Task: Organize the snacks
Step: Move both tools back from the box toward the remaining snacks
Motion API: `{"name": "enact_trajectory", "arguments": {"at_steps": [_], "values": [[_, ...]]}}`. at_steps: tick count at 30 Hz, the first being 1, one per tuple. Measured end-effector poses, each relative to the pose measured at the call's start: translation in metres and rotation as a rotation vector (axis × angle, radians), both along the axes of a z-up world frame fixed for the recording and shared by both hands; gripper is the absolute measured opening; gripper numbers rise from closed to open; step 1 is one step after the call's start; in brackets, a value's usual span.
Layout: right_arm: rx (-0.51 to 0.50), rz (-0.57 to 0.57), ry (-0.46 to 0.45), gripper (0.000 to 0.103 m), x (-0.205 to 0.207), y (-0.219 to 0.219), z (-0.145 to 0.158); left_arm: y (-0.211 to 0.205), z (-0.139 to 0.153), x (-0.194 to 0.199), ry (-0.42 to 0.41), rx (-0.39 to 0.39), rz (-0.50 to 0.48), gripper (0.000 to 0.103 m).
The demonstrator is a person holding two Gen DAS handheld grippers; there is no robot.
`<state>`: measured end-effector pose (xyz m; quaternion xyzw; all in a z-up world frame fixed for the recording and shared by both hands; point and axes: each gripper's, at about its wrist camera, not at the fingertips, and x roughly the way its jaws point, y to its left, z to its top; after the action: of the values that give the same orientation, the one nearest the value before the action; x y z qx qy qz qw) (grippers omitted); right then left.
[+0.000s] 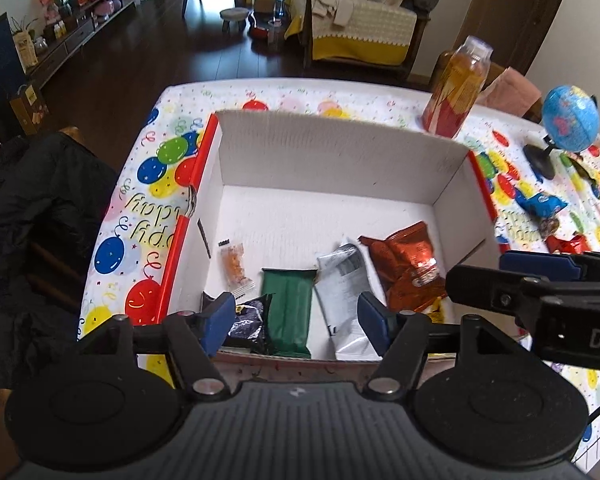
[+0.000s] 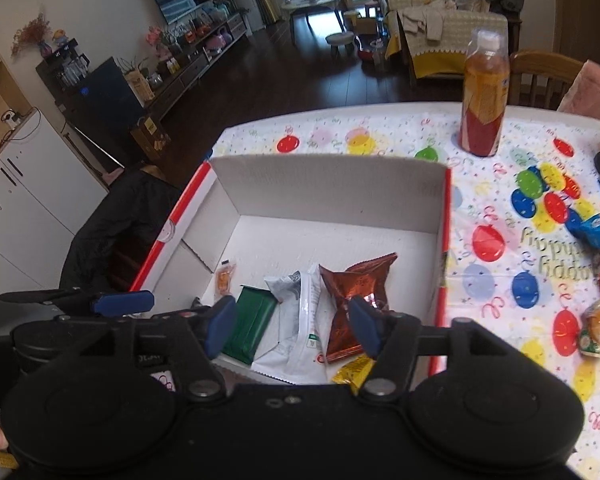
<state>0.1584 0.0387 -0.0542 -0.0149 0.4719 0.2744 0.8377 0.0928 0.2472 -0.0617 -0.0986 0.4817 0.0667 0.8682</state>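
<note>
Open white cardboard box [image 1: 332, 152] with red outer sides, standing on a table [image 2: 500, 280] whose balloon-printed cover reads "Happy birthday", seen upside down. Inside the box, along its near wall: a small orange sachet [image 1: 236, 268], a dark purple packet [image 1: 252, 324], a green packet [image 1: 288, 312], a white-and-grey packet [image 1: 346, 300] whose print is too small to read, a copper-orange foil packet [image 1: 408, 268] and a yellow packet [image 2: 352, 372]. Left claw [image 1: 300, 320] spread, nothing between its blue pads, poised above the green and white packets. Right claw [image 2: 292, 328] likewise spread and empty, above the white and copper packets. Beyond the box: an orange-and-red drink bottle [image 2: 484, 104], label unreadable; to its right, a globe [image 1: 570, 124] and loose wrapped snacks [image 2: 596, 324]
</note>
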Motion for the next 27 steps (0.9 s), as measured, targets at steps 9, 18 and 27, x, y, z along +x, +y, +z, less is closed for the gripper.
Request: {"name": "enact_trajectory", "arguments": {"at_steps": [9, 18, 27], "values": [[0.028, -0.009, -0.065, 0.081, -0.016, -0.030, 0.028, -0.020, 0.029, -0.014, -0.072, -0.011, -0.008, 0.080], [0.031, -0.029, -0.128, 0.100, -0.026, -0.071, 0.050, -0.059, 0.053, -0.018, -0.137, -0.028, -0.049, 0.086], [0.066, -0.064, -0.190, 0.103, -0.026, -0.135, 0.064, -0.107, 0.058, -0.005, -0.172, -0.054, -0.087, 0.103]]}}
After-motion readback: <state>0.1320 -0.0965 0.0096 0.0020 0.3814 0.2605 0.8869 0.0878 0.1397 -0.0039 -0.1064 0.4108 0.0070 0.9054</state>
